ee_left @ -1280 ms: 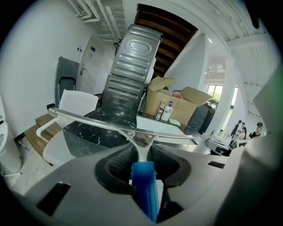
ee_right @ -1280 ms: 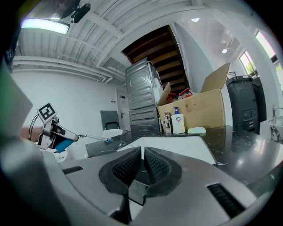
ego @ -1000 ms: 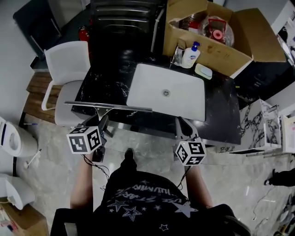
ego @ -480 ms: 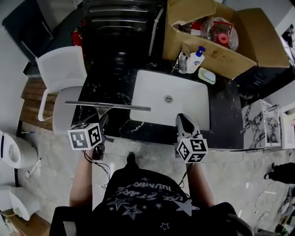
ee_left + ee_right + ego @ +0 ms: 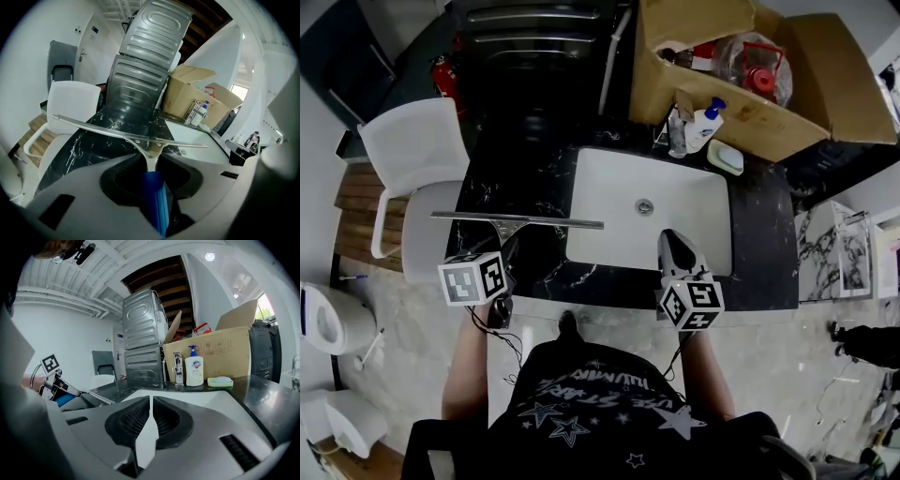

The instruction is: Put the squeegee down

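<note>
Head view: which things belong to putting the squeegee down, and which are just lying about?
Job: squeegee, left tool gripping it, black counter, probably the landing spot.
Lying about: sink, soap bottle, soap dish, cardboard box, white chair.

Blue-handled squeegee (image 5: pixel 517 221), metal blade level, perhaps just above dark counter (image 5: pixel 497 187)

We see a white sink (image 5: pixel 609 197) set into a black marbled table (image 5: pixel 502 192), with a faucet (image 5: pixel 677 127), a soap bottle (image 5: pixel 705 120) and a pale green soap dish (image 5: pixel 725 157) at its far edge. Behind them stands an open cardboard box (image 5: pixel 741 112) holding clutter. At the table's left we find a white chair (image 5: pixel 417 155), with a red fire extinguisher (image 5: pixel 442 75) beyond it.
</note>
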